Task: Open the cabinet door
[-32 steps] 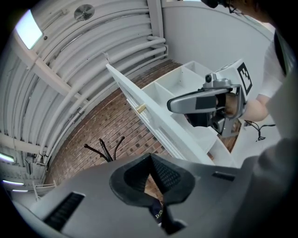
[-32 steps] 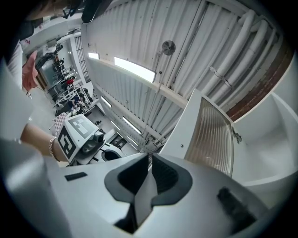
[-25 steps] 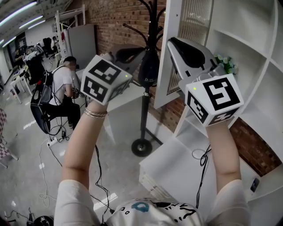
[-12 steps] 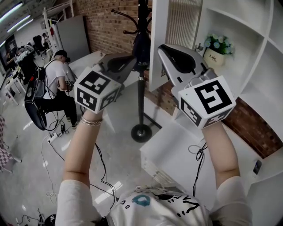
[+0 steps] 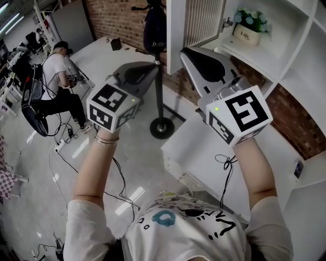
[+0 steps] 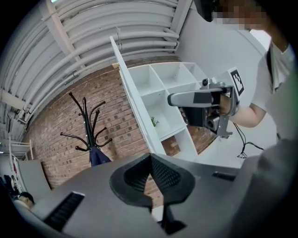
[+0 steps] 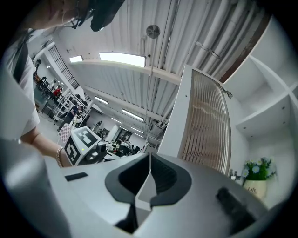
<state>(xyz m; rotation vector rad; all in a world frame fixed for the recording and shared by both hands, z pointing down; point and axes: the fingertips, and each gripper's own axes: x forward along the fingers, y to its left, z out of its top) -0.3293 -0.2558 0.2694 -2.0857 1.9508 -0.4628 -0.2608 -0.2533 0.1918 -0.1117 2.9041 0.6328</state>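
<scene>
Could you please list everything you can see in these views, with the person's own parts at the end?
cabinet door: one, white with ribbed panel, standing open at shelf unit's left
shelf unit: one, white, upper right
flower pot: one, white with green plant, on a shelf
coat stand: one, black, on the floor left of the door
brick wall: one, red-brown, behind the coat stand
seated person: one, white top, far left
left tongs: one, grey, shut, empty
right tongs: one, grey, shut, empty

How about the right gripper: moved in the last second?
Yes. The right gripper has come down: its tip was above the flower pot on the white shelf, and now sits below it.
</scene>
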